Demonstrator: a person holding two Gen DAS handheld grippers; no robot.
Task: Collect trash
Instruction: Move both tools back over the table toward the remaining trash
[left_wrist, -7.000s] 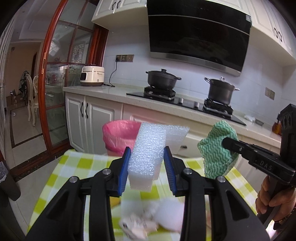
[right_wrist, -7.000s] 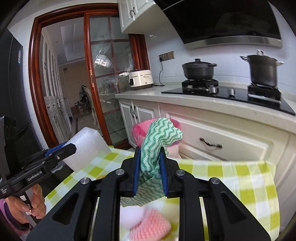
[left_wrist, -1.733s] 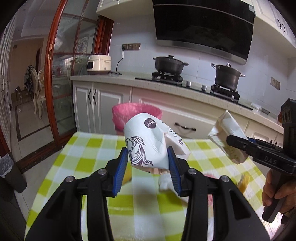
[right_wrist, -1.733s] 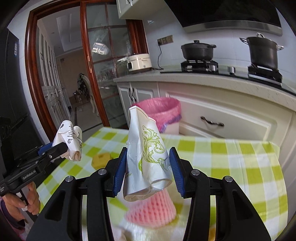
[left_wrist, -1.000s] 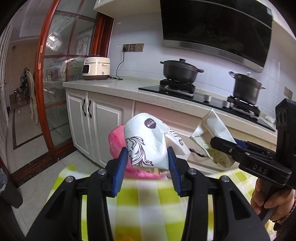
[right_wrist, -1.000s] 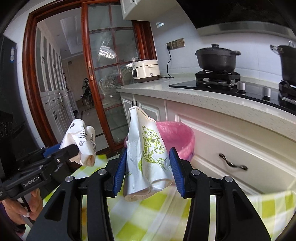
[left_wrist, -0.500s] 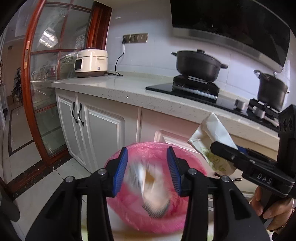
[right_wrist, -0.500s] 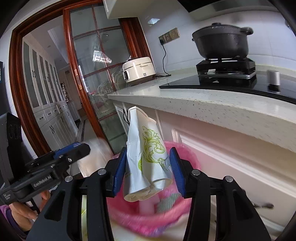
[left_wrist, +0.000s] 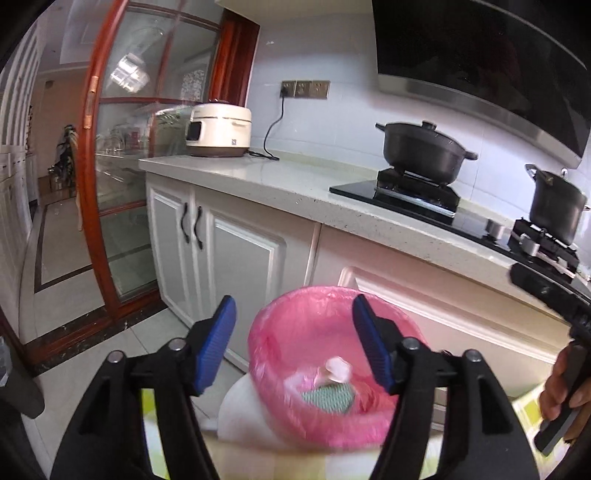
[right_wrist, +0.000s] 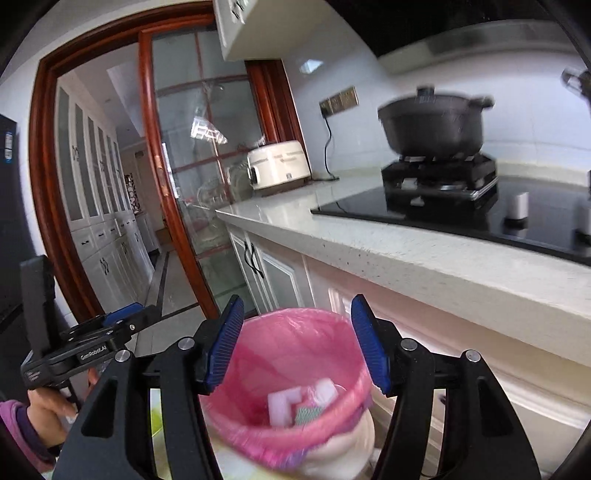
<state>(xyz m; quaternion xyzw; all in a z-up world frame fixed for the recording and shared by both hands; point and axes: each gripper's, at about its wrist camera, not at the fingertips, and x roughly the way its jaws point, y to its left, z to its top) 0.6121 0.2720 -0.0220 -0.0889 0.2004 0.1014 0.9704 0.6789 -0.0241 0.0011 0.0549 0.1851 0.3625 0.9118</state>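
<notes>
A white bin with a pink bag liner stands by the kitchen cabinets, right under both grippers. My left gripper hangs over its mouth, jaws opening, nothing between them. My right gripper is also above the bin, jaws opening and empty. Inside the bin lie a green wavy cloth, white foam pieces and a crumpled white scrap. The right gripper's black finger shows at the right edge of the left wrist view, with a hand on its handle.
Just behind the bin runs a white counter with cabinet doors. A rice cooker and black pots on a hob sit on top. A red-framed glass door stands left. The checked tablecloth shows at the bottom edge.
Both grippers moved from the table toward the bin. The left let its printed paper bag drop first, then the right let go of its green-patterned one; both jaws now stand wider and empty.
</notes>
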